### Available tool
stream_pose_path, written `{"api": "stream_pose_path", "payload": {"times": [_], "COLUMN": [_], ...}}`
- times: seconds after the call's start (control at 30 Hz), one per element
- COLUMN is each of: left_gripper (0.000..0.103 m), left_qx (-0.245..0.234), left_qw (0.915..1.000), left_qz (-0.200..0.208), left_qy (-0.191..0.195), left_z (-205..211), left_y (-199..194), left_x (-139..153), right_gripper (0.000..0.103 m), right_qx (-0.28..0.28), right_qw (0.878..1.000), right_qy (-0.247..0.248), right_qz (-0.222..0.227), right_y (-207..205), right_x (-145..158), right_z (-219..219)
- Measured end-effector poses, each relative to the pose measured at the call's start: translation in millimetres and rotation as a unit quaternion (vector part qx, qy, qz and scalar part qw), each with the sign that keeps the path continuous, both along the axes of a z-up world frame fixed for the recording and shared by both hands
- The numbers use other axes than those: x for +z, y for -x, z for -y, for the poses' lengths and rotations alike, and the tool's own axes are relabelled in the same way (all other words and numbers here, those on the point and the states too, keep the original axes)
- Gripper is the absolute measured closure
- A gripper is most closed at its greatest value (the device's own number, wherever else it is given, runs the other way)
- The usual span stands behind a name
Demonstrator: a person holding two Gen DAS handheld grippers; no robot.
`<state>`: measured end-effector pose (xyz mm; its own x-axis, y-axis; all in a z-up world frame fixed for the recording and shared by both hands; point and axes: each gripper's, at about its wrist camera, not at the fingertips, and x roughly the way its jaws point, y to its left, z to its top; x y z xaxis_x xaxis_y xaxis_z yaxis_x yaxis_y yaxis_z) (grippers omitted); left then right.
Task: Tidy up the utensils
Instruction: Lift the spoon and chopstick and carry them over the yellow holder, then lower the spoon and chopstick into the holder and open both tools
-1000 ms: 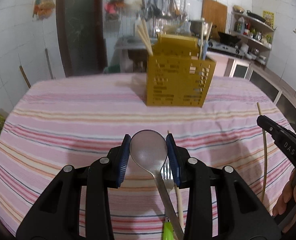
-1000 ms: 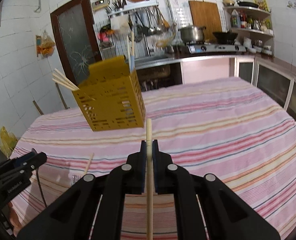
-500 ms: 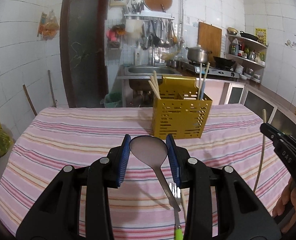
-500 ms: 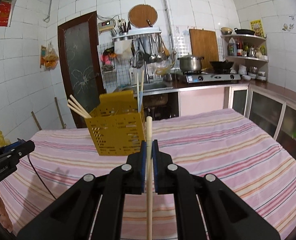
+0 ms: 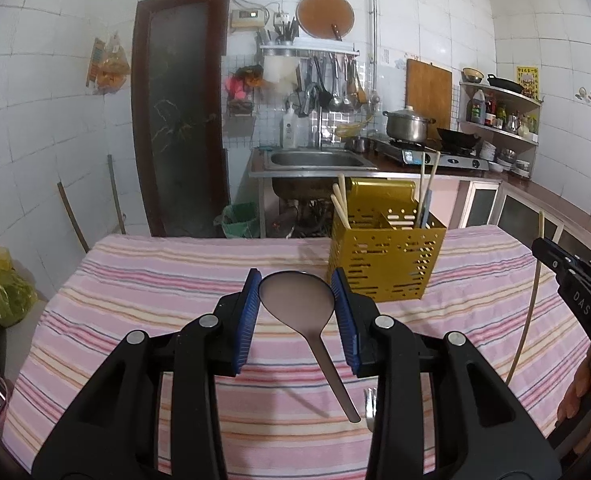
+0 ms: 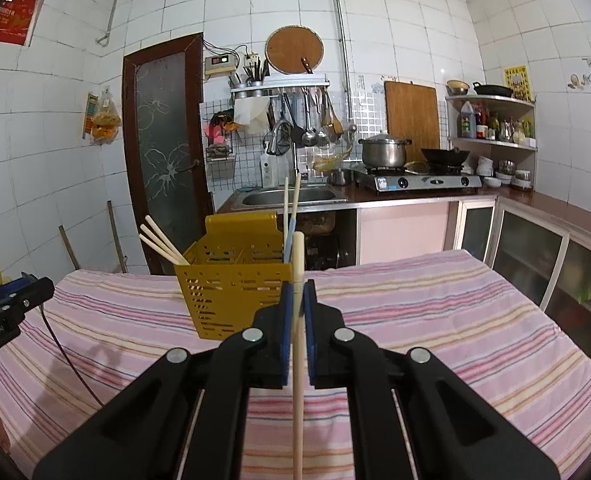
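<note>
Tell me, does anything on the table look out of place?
Yes. A fork lies loose on the striped tablecloth below the left gripper, instead of standing in the yellow utensil holder with the chopsticks.

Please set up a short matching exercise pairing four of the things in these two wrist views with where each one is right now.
Things:
1. spoon
2. single chopstick
3. yellow caddy
4. fork

Places:
A. standing on the striped tablecloth, chopsticks inside
B. lying on the cloth, partly hidden behind the left gripper
C. clamped by its bowl in the left gripper
D. pinched upright in the right gripper

Pairs: 1-C, 2-D, 3-A, 4-B
</note>
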<state>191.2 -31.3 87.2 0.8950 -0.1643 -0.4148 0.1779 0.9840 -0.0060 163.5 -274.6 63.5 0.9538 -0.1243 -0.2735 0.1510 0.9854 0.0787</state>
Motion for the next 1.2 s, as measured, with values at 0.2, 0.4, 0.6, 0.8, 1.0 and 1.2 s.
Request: {"api": "stream_pose_path", "payload": {"times": [0.2,0.4,0.6,0.8,1.0,1.2], "left_gripper": [0.068,0.068,0.068,0.068,0.068,0.068], "left_qx": [0.004,-0.002,-0.013,-0.018,-0.020,-0.019], "left_qw": [0.9998,0.9990,0.9972,0.9946,0.9912,0.9889], "left_qz": [0.020,0.045,0.073,0.103,0.130,0.148], "left_qy": [-0.005,-0.006,-0.008,0.003,0.012,-0.002], "left_z": [-6.9,-8.9,0.4,15.1,40.2,66.8], "left_y": [-3.6,-2.6,-10.4,-34.0,-74.1,-122.3], "left_x": [13.0,33.9,60.7,91.9,113.0,109.2], "right_gripper": [0.097,0.097,0.097,0.097,0.097,0.097], "right_qx": [0.005,0.009,0.009,-0.001,-0.003,0.002], "right_qw": [1.000,1.000,0.999,0.997,0.993,0.987], "right_qy": [0.007,0.016,0.019,0.017,0.003,0.012], "right_qz": [0.007,0.017,0.033,0.074,0.119,0.158], "right_y": [-7.7,-15.2,-26.1,-42.5,-76.5,-118.8], "right_x": [9.4,24.2,49.7,87.9,120.1,135.0], "right_z": [-5.8,-7.3,-3.6,7.9,13.7,10.0]}}
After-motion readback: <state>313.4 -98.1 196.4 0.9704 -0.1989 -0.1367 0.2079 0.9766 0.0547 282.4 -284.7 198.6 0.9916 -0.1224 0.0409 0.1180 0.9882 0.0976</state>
